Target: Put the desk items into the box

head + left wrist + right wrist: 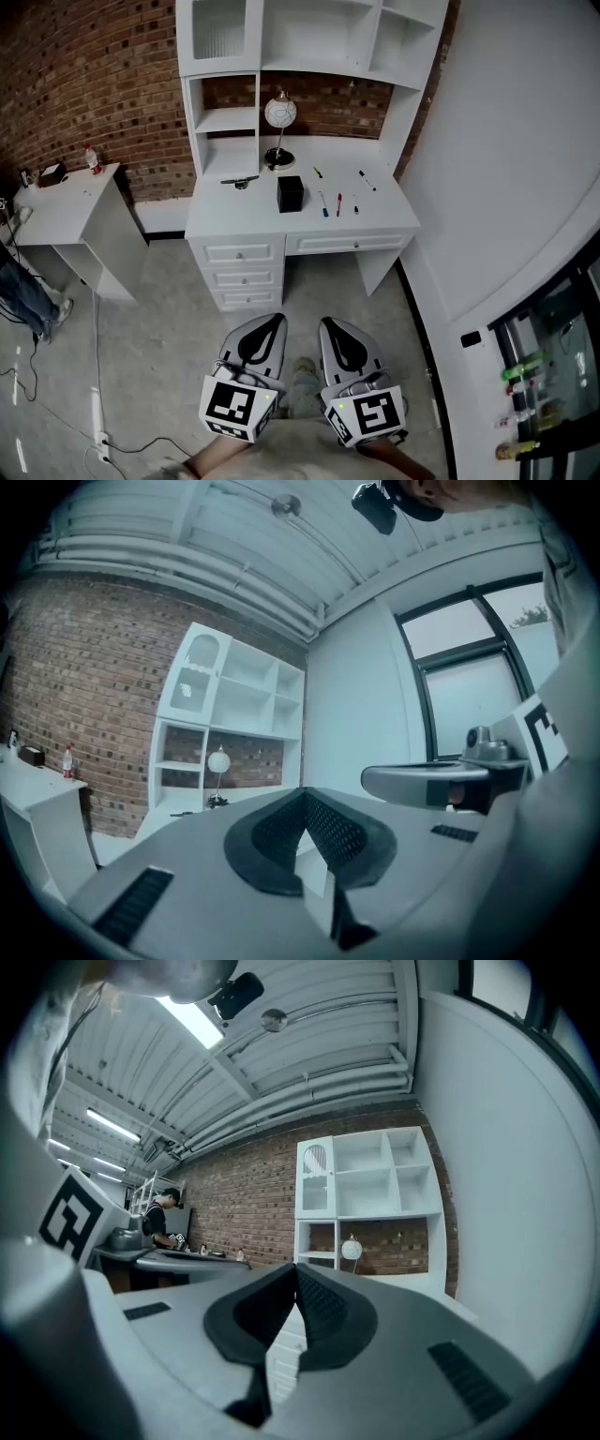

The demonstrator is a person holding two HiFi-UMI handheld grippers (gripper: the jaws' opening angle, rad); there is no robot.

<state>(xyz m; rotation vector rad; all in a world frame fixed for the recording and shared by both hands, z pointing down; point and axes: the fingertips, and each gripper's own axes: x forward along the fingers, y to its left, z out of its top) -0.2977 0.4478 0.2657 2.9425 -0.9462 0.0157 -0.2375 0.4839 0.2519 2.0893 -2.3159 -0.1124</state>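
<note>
A white desk (375, 220) stands well ahead of me against the brick wall. On it sit a small black box (290, 193), a yellow pen (318, 172), a blue pen (324, 206), a red pen (338, 203), a black marker (367, 180) and a dark flat tool (240, 181). My left gripper (277, 320) and right gripper (325, 324) hover side by side close to my body, over the floor, far short of the desk. Both are shut with nothing in them. The left gripper (305, 793) and right gripper (295, 1267) views show their pads meeting at the tips.
A globe lamp (279, 114) stands at the desk's back under white shelves (309, 37). A white side table (66, 202) with a small bottle is at left, a person's legs (23, 291) beside it. A power strip (98, 412) and cables lie on the floor. A white wall curves in at right.
</note>
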